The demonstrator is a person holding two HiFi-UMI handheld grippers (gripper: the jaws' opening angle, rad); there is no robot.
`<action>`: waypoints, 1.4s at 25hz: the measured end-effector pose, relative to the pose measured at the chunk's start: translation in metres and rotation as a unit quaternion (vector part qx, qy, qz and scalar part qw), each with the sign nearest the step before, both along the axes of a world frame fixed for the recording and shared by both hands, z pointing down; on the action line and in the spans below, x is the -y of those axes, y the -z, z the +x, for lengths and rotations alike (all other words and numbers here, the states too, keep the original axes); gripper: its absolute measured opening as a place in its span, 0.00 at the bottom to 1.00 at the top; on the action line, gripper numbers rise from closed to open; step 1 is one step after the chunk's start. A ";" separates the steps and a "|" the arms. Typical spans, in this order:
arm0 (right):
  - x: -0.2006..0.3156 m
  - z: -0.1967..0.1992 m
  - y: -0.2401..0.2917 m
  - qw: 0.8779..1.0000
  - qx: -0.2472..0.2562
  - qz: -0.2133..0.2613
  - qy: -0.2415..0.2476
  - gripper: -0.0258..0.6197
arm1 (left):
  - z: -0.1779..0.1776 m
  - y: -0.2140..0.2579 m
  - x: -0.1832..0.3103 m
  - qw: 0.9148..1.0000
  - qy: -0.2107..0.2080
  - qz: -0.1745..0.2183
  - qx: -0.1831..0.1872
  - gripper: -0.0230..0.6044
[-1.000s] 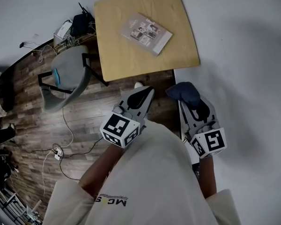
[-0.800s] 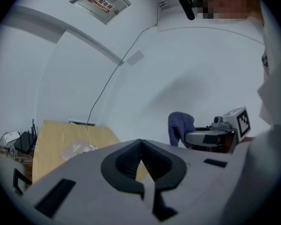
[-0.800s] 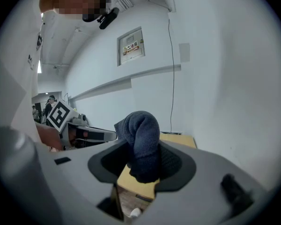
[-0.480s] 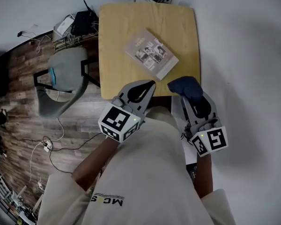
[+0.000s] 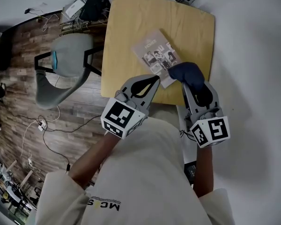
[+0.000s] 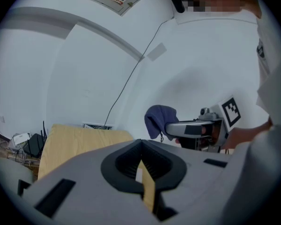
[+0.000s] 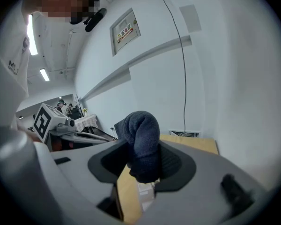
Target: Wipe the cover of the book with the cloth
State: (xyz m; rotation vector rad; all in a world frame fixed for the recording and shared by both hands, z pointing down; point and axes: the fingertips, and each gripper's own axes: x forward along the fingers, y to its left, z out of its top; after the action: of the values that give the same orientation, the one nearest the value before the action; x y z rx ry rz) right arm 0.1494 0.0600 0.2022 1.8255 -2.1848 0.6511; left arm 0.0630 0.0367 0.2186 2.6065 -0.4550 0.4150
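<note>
A thin book (image 5: 157, 56) with a pale photo cover lies at an angle on the yellow wooden table (image 5: 131, 27). My right gripper (image 5: 193, 81) is shut on a bunched dark blue cloth (image 5: 187, 74), which hangs above the book's near right corner. In the right gripper view the cloth (image 7: 143, 142) fills the space between the jaws of the right gripper (image 7: 143, 161), with the table (image 7: 196, 144) beyond. My left gripper (image 5: 152, 81) hovers over the table's near edge just left of the cloth, shut and holding nothing. In the left gripper view the left gripper (image 6: 141, 144) has its tips together, and the cloth (image 6: 160, 118) shows to the right.
A grey chair (image 5: 65, 69) stands left of the table on the wood floor. Cables and a black box (image 5: 91, 6) lie by the table's far left corner, and a power strip (image 5: 40, 124) lies on the floor. A white wall runs along the table's right side.
Both grippers have moved forward from above the floor to the table's near edge. The cloth now hangs over the book's near corner. The left gripper stays shut.
</note>
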 end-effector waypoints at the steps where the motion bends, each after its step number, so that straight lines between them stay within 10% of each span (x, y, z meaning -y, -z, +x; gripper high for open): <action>1: 0.010 0.002 -0.005 1.000 0.001 -0.001 0.006 0.31 | 0.003 -0.006 0.006 1.000 0.005 -0.001 0.004 0.05; 35: 0.163 0.020 -0.221 0.986 -0.017 -0.098 0.131 0.31 | 0.032 -0.216 0.055 0.987 0.086 -0.053 0.129 0.05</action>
State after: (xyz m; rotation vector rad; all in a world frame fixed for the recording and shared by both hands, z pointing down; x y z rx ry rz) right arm 0.1696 -0.1026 0.4229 1.4135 -2.1979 0.7399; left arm 0.0955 -0.0183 0.4349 2.3973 -0.7170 0.7015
